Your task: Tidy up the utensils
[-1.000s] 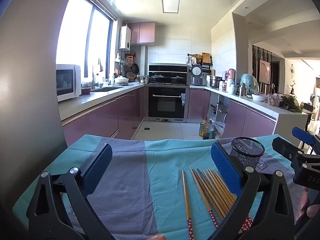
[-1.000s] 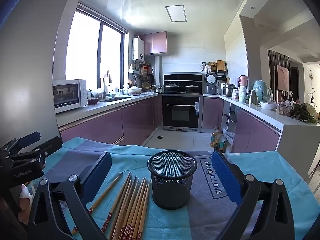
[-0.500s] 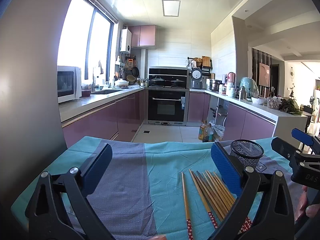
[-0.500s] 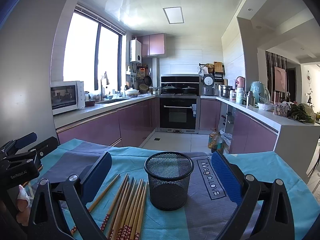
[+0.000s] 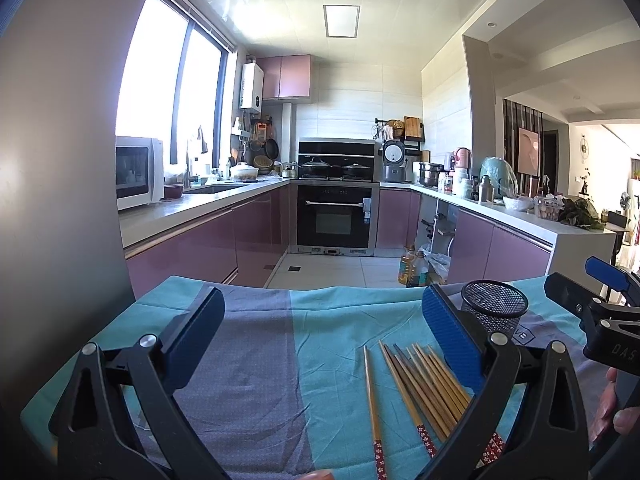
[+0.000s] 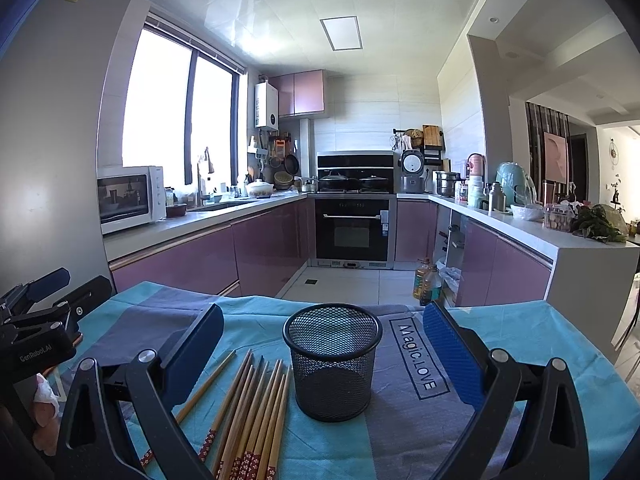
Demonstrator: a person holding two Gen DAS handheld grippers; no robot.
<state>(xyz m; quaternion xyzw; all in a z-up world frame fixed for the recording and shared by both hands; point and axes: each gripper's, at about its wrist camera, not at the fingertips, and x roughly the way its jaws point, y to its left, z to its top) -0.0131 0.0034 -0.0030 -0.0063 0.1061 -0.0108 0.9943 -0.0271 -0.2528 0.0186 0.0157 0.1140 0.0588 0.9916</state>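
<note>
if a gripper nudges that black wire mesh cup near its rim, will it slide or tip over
The black wire mesh cup looks empty and see-through, so it is probably light and would shift easily. It stands upright, taller than wide, on the teal and grey cloth, which may grip its base; a push near the rim would more likely tip it than slide it.

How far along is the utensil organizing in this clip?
Nothing looks done: the mesh cup stands empty. Nothing is in hand: left gripper and right gripper are both open, above the tablecloth. All the chopsticks lie beside the cup, waiting to go in.
</note>
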